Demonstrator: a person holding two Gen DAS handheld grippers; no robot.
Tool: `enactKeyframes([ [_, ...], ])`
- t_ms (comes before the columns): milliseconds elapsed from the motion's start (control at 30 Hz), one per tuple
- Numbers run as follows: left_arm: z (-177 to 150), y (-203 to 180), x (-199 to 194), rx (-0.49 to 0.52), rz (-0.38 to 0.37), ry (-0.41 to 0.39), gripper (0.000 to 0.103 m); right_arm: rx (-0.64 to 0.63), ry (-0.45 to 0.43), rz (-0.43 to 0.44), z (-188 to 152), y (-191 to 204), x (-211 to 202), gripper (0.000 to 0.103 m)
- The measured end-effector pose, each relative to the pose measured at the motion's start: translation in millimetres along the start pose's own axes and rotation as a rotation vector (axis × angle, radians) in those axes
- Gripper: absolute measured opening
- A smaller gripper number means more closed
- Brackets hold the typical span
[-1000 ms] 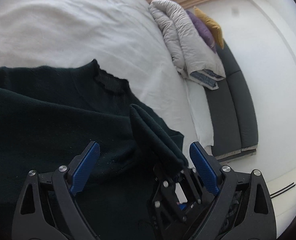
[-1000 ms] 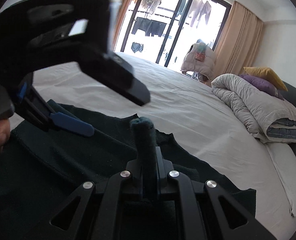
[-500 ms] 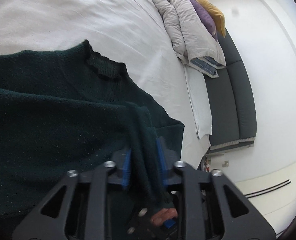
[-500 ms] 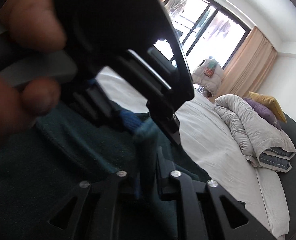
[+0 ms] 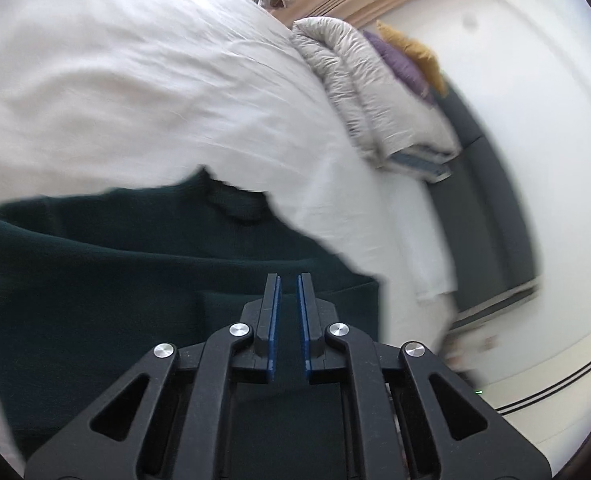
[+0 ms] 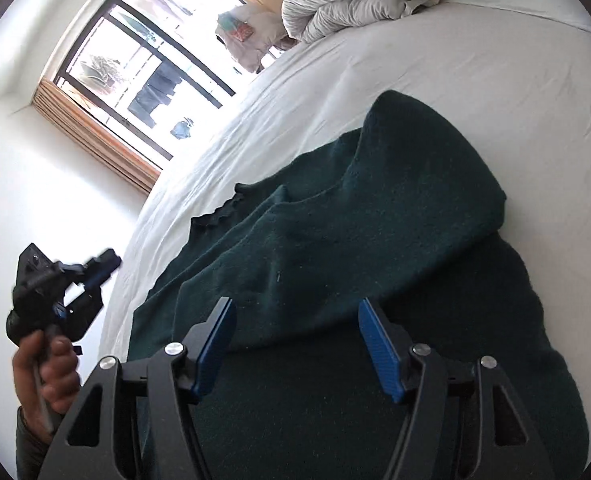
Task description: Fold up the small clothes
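Jaws first. Your right gripper [image 6: 295, 344] is spread wide with nothing between the blue pads [image 6: 379, 346], hanging just over the dark green sweater [image 6: 375, 248]. That reads as a released state: no cloth is caught, so you're free to pick the next edge.

Your left gripper [image 5: 288, 320] has its jaws drawn nearly together, a thin slot left between the pads, and I see no fabric pinched in that slot. Sweater is only the backdrop below it. In the right wrist view the same tool [image 6: 61, 296] sits off the bed's edge in your left hand [image 6: 49, 376], well apart from the garment, so it isn't holding anything down.

Sweater lies on the white bed sheet [image 5: 135, 92], near the side edge of the bed. A sleeve or side panel is laid across the body, forming a raised fold ridge [image 6: 435, 160] toward the far side; the frilled collar [image 6: 215, 212] still shows on the sheet. My read: one fold-in is down, the rest not done. The doubled knit looks thick and soft, so it will likely spring up a bit unless pressed flat.

Further out: rolled grey duvet [image 5: 375, 92] with purple and mustard cushions [image 5: 403, 60] at the head of the bed, dark headboard [image 5: 483, 200] beside it, window [image 6: 143, 68] with laundry outside. All well apart from the work area.
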State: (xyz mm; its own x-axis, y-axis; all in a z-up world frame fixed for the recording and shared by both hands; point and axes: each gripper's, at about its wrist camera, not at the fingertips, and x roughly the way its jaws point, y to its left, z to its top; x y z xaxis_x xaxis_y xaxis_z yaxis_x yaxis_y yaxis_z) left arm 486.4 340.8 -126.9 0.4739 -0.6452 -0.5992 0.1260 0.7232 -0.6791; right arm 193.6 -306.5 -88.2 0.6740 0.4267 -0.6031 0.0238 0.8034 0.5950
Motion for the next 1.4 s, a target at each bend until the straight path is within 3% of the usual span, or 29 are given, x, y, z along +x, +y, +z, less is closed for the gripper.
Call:
enactKeyframes([
  [100, -15, 13, 7, 0.018, 0.099, 0.037, 0.019, -0.232, -0.018, -0.013, -10, 47, 2, 0.067],
  [133, -19, 20, 11, 0.007, 0.108, 0.062, 0.034, -0.305, -0.006, 0.003, -14, 66, 7, 0.067],
  [167, -23, 27, 16, -0.008, 0.105, 0.083, 0.060, -0.331, -0.005, 0.010, -15, 74, 10, 0.067],
  [233, -28, 35, 25, -0.039, 0.074, 0.102, 0.076, -0.328, 0.002, 0.051, -16, 84, 16, 0.067],
  [333, -34, 46, 49, -0.095, -0.012, 0.174, 0.076, -0.273, 0.027, 0.099, -16, 81, 26, 0.065],
  [533, -41, 53, 80, -0.156, -0.037, 0.207, 0.075, -0.120, 0.084, 0.140, -17, 38, 34, 0.060],
  [567, -41, 51, 82, -0.161, -0.051, 0.215, 0.066, -0.108, 0.085, 0.144, -18, 34, 34, 0.060],
  [700, -45, 39, 98, -0.130, -0.023, 0.273, 0.050, -0.078, 0.099, 0.169, -22, 28, 35, 0.059],
  [767, -48, 44, 104, -0.155, -0.016, 0.286, 0.034, -0.063, 0.102, 0.185, -22, 26, 34, 0.059],
  [833, -49, 54, 106, -0.198, -0.027, 0.276, 0.029, -0.027, 0.105, 0.209, -21, 20, 32, 0.058],
  [867, -50, 56, 107, -0.205, -0.027, 0.274, 0.023, 0.000, 0.107, 0.224, -20, 16, 31, 0.058],
  [933, -52, 56, 106, -0.183, 0.003, 0.268, 0.017, 0.045, 0.108, 0.243, -18, 9, 32, 0.058],
  [1033, -53, 51, 100, -0.164, 0.003, 0.235, 0.009, 0.123, 0.108, 0.262, -17, -4, 30, 0.059],
  [1133, -45, 40, 79, -0.165, -0.032, 0.149, 0.009, 0.235, 0.099, 0.284, -16, -23, 27, 0.064],
  [1400, -15, -9, 3, -0.033, -0.078, -0.043, 0.009, 0.460, 0.011, 0.358, 3, -66, 27, 0.071],
])
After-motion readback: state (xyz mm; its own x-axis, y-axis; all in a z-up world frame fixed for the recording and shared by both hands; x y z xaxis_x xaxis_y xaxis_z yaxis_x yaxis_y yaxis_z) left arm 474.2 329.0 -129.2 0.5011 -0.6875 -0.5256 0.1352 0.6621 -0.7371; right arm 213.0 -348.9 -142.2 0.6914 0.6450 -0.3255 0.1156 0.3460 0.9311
